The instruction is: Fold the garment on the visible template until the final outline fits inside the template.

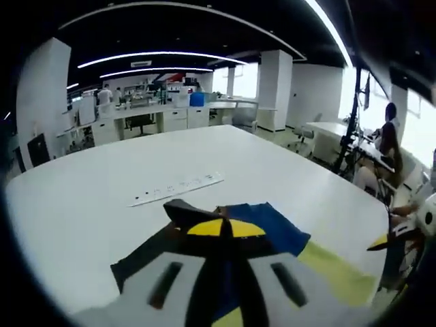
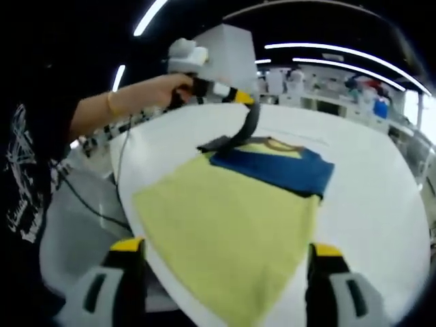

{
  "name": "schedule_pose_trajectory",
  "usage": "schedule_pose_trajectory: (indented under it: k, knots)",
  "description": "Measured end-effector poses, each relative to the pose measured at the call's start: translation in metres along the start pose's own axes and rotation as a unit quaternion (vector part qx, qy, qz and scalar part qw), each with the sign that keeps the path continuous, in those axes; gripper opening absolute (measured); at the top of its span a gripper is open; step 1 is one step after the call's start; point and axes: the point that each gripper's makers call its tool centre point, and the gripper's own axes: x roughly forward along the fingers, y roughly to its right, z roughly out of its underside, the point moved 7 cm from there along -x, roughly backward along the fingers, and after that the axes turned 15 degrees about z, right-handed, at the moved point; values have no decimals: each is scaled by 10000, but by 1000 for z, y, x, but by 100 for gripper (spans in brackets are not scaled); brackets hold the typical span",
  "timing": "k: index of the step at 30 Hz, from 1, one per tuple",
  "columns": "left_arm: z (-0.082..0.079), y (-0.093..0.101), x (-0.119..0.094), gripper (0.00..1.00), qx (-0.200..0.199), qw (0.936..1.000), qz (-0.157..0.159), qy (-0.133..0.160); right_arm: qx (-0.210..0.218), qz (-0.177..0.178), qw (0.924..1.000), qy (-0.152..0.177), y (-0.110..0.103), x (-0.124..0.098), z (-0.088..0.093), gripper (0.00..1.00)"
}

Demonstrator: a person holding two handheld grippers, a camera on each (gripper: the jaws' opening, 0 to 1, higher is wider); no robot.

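In the left gripper view our left gripper [image 1: 228, 262] is clenched on the garment's [image 1: 272, 231] black sleeve, mid-fold on the table [image 1: 82, 197]; in the right gripper view our right gripper [image 2: 221, 289] hangs released, and next we'd lay that sleeve inward.

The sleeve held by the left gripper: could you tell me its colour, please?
Black; the sleeve hangs from the left gripper, clearest in the right gripper view.

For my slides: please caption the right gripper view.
Left gripper lifts a dark sleeve of the yellow-and-blue garment on the white table; right gripper open.
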Motion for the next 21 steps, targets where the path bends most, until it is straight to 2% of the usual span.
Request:
schedule_pose_trajectory:
  k: [3, 10, 21]
  knots:
    - [0, 0, 8, 0, -44, 10000, 46, -11, 32, 23, 10000, -3, 2, 1, 1, 99]
    - [-5, 14, 25, 0, -109, 9996, 270, 62, 64, 23, 10000, -41, 2, 3, 4, 99]
    - [1, 36, 49, 0, -29, 9984, 563, -15, 72, 86, 9999, -83, 8, 2, 5, 99]
